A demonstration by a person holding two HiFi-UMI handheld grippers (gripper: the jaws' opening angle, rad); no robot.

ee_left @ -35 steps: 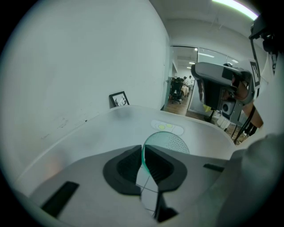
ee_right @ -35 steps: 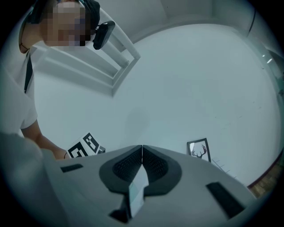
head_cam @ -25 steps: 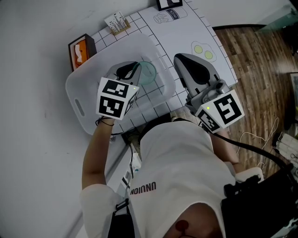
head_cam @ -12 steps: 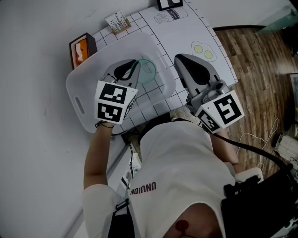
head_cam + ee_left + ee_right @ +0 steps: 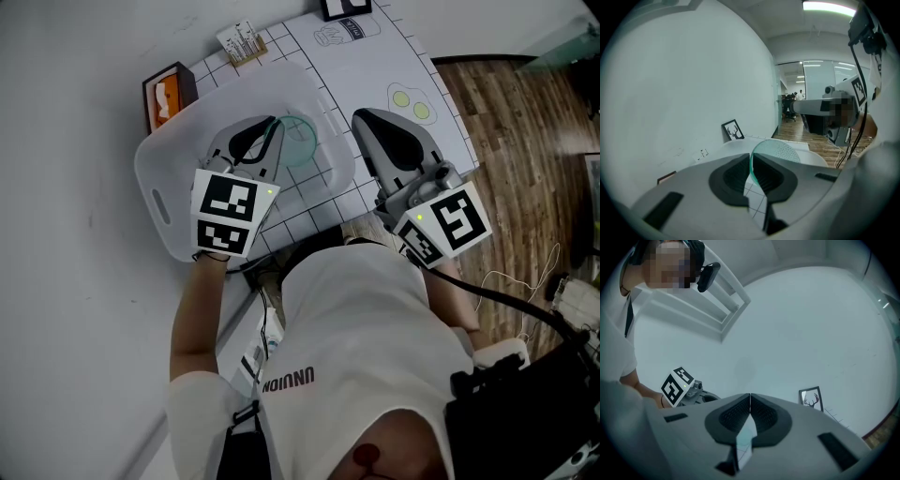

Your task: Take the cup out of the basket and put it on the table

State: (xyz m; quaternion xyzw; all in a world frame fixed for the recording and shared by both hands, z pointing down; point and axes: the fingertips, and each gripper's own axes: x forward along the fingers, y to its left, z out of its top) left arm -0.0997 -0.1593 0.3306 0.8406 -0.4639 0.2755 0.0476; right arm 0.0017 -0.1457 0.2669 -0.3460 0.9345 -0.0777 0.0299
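A translucent green cup (image 5: 305, 148) sits over the inside of the white plastic basket (image 5: 159, 202) at the table's left. My left gripper (image 5: 278, 127) reaches over the basket, shut on the cup's near rim. In the left gripper view the thin green wall of the cup (image 5: 776, 151) is pinched between the dark pads of the left gripper (image 5: 751, 163). My right gripper (image 5: 360, 118) hovers over the gridded table (image 5: 349, 66) just right of the basket. In the right gripper view the jaws of the right gripper (image 5: 750, 401) meet with nothing between them.
An orange and black box (image 5: 166, 92) stands behind the basket at the table's left edge. A small card stand (image 5: 241, 40) and a framed deer picture (image 5: 345, 7) are at the back. A printed outline with two yellow dots (image 5: 410, 98) lies right of my right gripper. Wooden floor (image 5: 525, 141) begins at the right.
The left gripper's marker cube has dropped and tilted slightly toward me while staying shut on the cup. The right gripper has not moved.
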